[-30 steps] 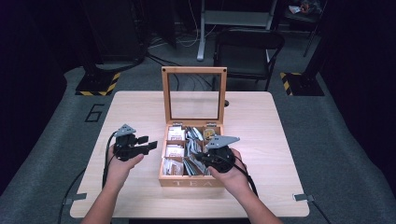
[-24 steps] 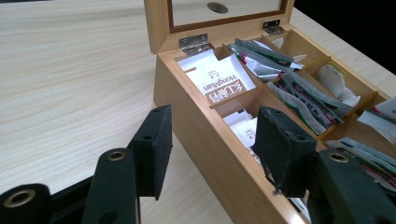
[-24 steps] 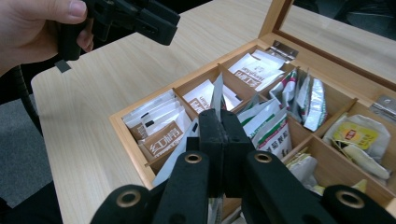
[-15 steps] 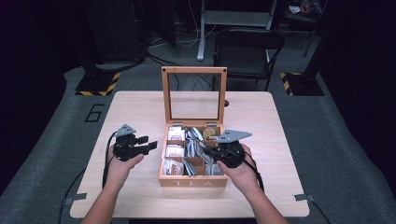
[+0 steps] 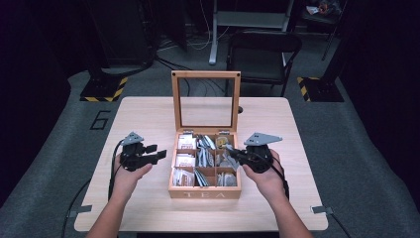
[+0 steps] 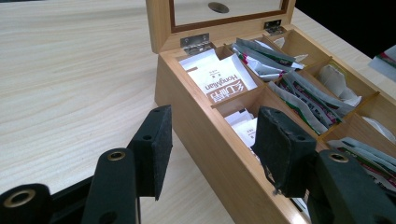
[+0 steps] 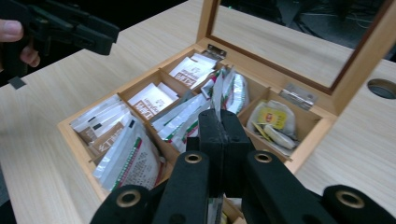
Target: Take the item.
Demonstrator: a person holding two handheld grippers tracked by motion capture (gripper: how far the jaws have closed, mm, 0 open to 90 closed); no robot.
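A wooden tea box stands open on the table, its glass lid upright at the back. Its compartments hold several sachets. My right gripper hovers over the box's right side, shut on a thin white, green and red sachet that sticks up edge-on between the pads of the right gripper. My left gripper is held just left of the box. In the left gripper view the left gripper is open with nothing between its pads, and the box's left wall lies beyond them.
The light wooden table has bare room to the left, right and behind the box. A round cable hole sits in the tabletop behind the lid. A dark chair stands beyond the far edge.
My right gripper has moved right and slightly up from over the box's middle compartments, with the sachet still in its jaws. The left gripper has stayed in place.
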